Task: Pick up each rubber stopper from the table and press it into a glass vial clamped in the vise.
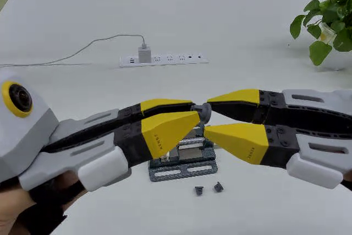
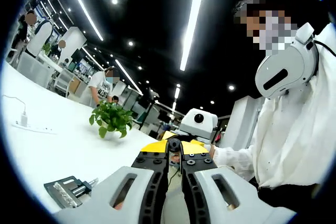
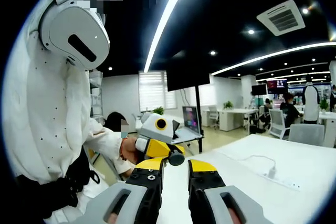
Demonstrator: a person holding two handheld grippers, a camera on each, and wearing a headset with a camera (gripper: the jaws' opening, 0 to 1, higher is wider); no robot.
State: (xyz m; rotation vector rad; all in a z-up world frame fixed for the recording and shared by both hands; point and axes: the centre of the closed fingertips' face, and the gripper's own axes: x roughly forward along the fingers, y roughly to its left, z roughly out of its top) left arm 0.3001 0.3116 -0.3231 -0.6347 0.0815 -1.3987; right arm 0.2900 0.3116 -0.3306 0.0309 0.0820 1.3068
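Head view has the left gripper [image 1: 197, 115] pinching a grey rubber stopper [image 1: 204, 112] in mid-air above the vise [image 1: 184, 169], right gripper [image 1: 207, 116] tip to tip with it, left gripper view shows jaws nearly closed on it, right gripper view shows jaws apart, stopper just ahead.

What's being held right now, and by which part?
A rubber stopper, pinched at the jaw tips of the left gripper; which part cannot be told. The right gripper is open.
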